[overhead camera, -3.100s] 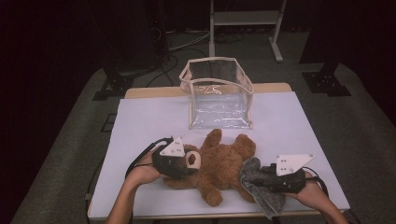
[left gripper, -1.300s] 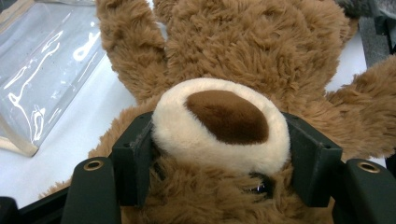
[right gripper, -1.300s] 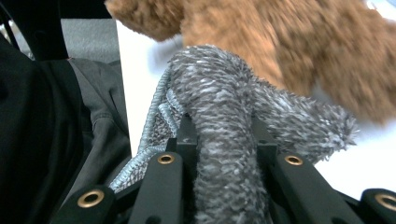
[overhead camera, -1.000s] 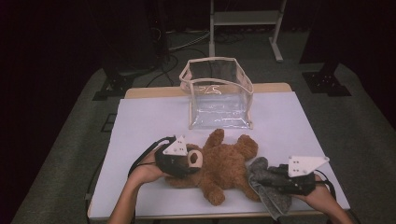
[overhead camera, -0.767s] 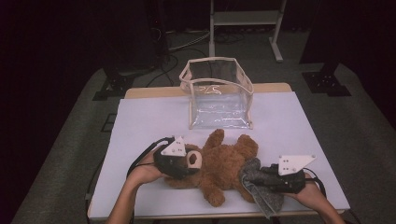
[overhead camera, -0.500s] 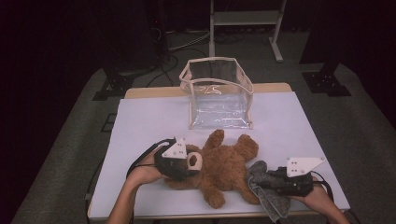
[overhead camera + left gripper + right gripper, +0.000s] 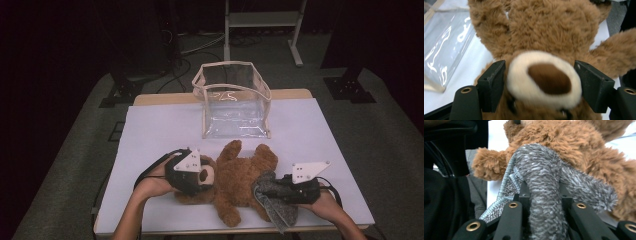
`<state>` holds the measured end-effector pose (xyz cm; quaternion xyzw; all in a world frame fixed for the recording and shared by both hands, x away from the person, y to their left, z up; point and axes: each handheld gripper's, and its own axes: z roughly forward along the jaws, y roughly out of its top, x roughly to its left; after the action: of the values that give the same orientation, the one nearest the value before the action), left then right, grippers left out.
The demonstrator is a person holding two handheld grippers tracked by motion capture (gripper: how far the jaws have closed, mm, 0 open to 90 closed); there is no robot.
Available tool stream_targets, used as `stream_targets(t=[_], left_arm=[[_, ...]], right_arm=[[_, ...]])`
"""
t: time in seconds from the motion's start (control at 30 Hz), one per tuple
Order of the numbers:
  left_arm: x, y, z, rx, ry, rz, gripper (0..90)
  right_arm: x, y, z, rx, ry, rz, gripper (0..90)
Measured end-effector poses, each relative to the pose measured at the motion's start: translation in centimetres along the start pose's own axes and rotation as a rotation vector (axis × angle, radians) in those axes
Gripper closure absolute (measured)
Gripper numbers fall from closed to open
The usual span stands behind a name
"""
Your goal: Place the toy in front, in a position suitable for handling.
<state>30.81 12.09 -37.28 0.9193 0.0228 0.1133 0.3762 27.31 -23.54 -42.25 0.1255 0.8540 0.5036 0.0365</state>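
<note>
Plush bear — knitted grey cloth

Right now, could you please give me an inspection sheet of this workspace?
Surface: white table, bare around the items.
Job's things: brown teddy bear lying flat; grey knitted cloth over its lower body.
Clutter: clear bag, open, upright behind the bear.
Grippers: left gripper fingers just opening beside the muzzle; right gripper shut on the cloth.
Cables: black cable trailing from the left gripper.
Surroundings: dark floor, metal stand.
</note>
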Motion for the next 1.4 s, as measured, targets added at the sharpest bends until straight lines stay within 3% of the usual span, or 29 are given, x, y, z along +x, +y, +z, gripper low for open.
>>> stream_targets(t=[0.1, 0.23, 0.37, 0.5, 0.57, 0.63, 0.67, 0.7, 0.83, 0.9, 1.0, 1.13, 1.27, 1.4], left_arm=[[-0.4, 0.2, 0.6, 0.01, -0.047, 0.019, 32.1], [-0.4, -0.1, 0.7, 0.001, -0.058, -0.003, 35.3], [-0.5, -0.3, 0.7, -0.003, -0.062, 0.004, 35.8], [-0.7, -0.5, 0.6, -0.015, -0.065, 0.012, 35.9], [-0.7, -0.6, 0.6, -0.016, -0.067, 0.012, 35.9], [-0.7, -0.6, 0.6, -0.018, -0.068, 0.012, 35.9], [-0.7, -0.6, 0.7, -0.02, -0.071, 0.011, 35.9], [-0.8, -0.6, 0.6, -0.015, -0.072, 0.023, 35.8], [-0.9, -0.5, 0.7, -0.011, -0.07, 0.02, 35.8], [-0.9, -0.5, 0.7, -0.004, -0.071, 0.025, 35.7], [-0.9, -0.4, 0.7, 0.0, -0.072, 0.026, 35.7], [-0.9, -0.5, 0.7, 0.002, -0.071, 0.028, 35.7], [-1.0, -0.6, 0.7, -0.005, -0.07, 0.023, 35.7], [-1.0, -0.6, 0.6, -0.002, -0.073, 0.03, 35.7]], right_arm=[[0.5, -0.2, 0.0, 0.004, 0.016, -0.008, 71.8], [0.7, 0.0, -0.6, 0.012, 0.016, -0.023, 71.7], [-0.2, 2.3, -1.7, -0.036, -0.033, -0.064, 71.6], [-1.2, 3.4, -1.7, -0.057, -0.059, -0.075, 71.6], [-1.3, 3.0, -1.1, -0.035, -0.049, -0.064, 71.6], [-0.9, 1.9, -0.1, 0.025, -0.052, -0.075, 71.6], [-0.9, 1.9, -0.1, 0.025, -0.052, -0.075, 71.6], [-0.6, 0.6, 0.0, 0.017, -0.037, -0.051, 71.6], [-0.5, -1.1, -0.8, 0.053, -0.06, -0.023, 71.6], [-0.5, -1.0, -1.3, 0.041, -0.066, -0.019, 71.6], [-0.6, 0.6, -1.8, 0.005, -0.079, -0.05, 71.5], [-1.0, 2.3, -0.8, -0.014, -0.077, -0.076, 71.5], [-1.6, 1.0, 0.1, -0.014, -0.064, -0.036, 71.7], [-1.7, -1.1, -0.5, 0.069, -0.092, -0.007, 71.6]])
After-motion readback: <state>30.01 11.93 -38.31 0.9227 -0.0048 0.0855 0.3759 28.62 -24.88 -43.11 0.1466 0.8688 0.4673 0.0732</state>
